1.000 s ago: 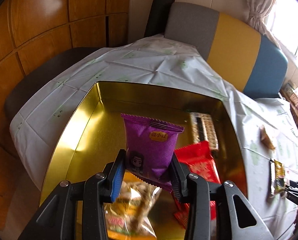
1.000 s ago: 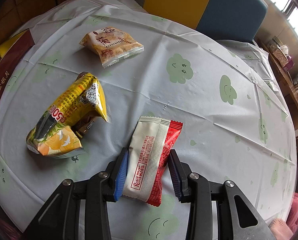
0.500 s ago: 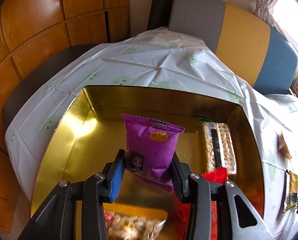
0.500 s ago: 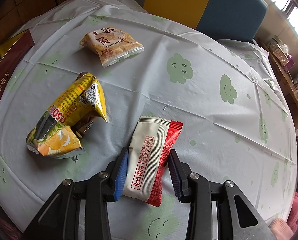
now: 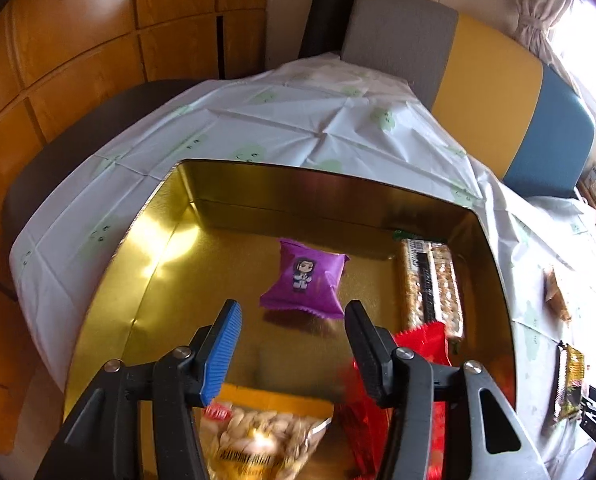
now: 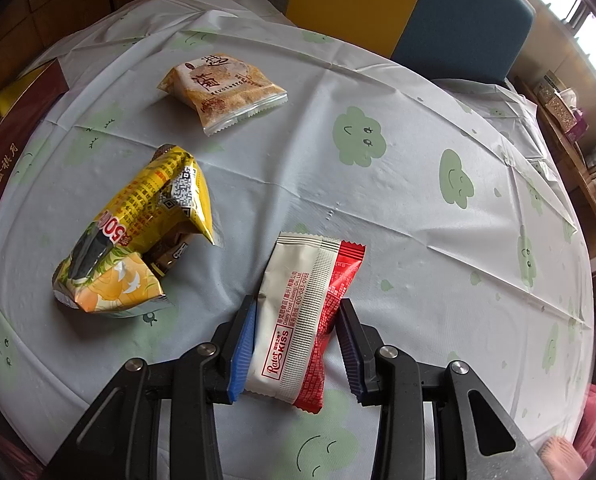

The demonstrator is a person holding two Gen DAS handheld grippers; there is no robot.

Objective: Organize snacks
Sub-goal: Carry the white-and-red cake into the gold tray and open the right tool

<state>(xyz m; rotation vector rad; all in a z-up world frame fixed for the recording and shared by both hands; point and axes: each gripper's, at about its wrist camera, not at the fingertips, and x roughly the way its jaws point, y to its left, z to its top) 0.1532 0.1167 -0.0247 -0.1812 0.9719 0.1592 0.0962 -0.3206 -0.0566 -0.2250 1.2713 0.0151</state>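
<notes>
On the tablecloth (image 6: 398,216), a crumpled yellow packet (image 6: 138,224) lies at ten o'clock of the right gripper (image 6: 296,346), a beige cracker packet (image 6: 222,90) at eleven. Its jaws flank a red-and-white wafer packet (image 6: 304,320), barely touching. The gold tin (image 5: 138,264) holds a purple packet (image 5: 304,284), peanut bag (image 5: 266,436), red packets (image 5: 422,356) and nut bar (image 5: 430,284); the left gripper (image 5: 292,344) gapes empty above.

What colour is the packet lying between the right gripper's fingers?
White and red packet, clearest in the right wrist view.

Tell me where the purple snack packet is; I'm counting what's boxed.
In the left wrist view the purple snack packet is inside the gold tin, ahead of the open left gripper, left of the nut bar.
</notes>
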